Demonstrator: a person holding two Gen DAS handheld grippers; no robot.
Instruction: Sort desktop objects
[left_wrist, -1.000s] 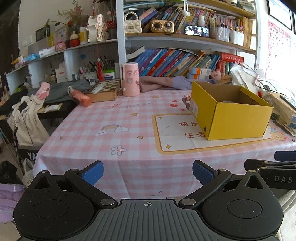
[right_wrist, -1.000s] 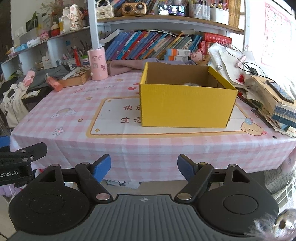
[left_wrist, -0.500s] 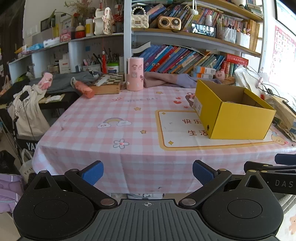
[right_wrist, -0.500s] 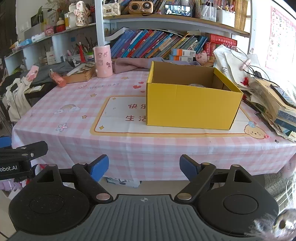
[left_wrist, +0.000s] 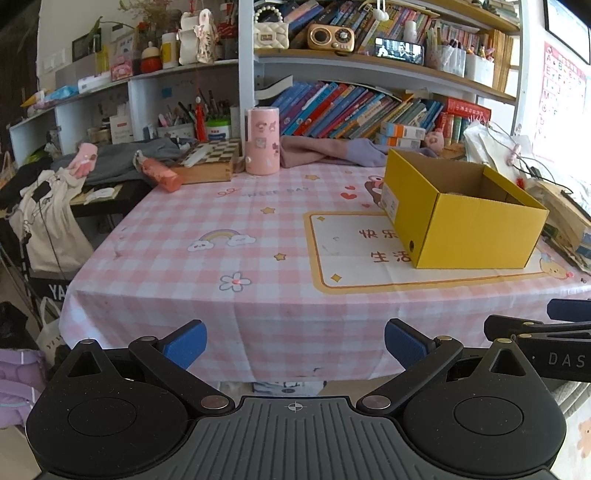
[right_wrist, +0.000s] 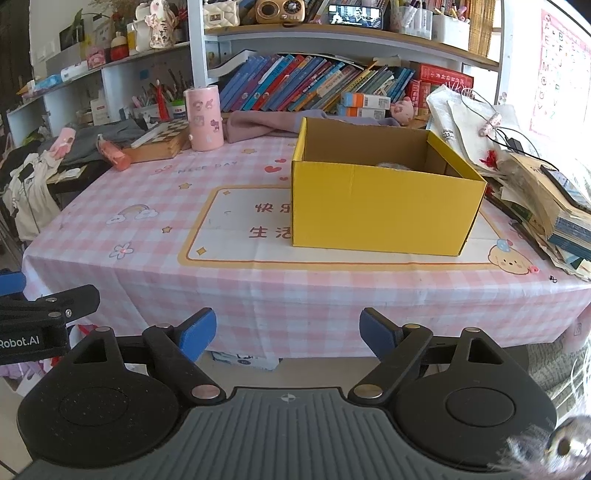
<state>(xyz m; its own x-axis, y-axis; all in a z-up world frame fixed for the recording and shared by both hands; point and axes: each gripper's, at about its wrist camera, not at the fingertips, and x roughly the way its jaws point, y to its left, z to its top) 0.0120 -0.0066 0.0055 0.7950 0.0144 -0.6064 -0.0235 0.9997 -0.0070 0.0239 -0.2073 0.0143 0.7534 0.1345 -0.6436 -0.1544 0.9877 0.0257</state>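
Observation:
An open yellow cardboard box (left_wrist: 461, 218) (right_wrist: 380, 206) stands on the pink checked tablecloth (left_wrist: 258, 243) (right_wrist: 147, 229), right of centre. Something pale lies inside it, mostly hidden. A pink cylinder with stickers (left_wrist: 261, 140) (right_wrist: 204, 117), a salmon bottle lying on its side (left_wrist: 160, 173) (right_wrist: 112, 154) and a wooden chessboard box (left_wrist: 208, 162) (right_wrist: 159, 142) sit at the table's far side. My left gripper (left_wrist: 294, 343) is open and empty, held off the table's near edge. My right gripper (right_wrist: 288, 334) is open and empty, beside it.
Pink and purple cloth (left_wrist: 325, 151) lies behind the box. A stack of books and papers (right_wrist: 546, 206) crowds the table's right edge. Shelves with books (left_wrist: 351, 107) rise behind. A side desk with clothes (left_wrist: 107, 162) stands to the left.
Both grippers have risen and pulled back a little from the table, so the tabletop sits lower in view. Both stay open and empty.

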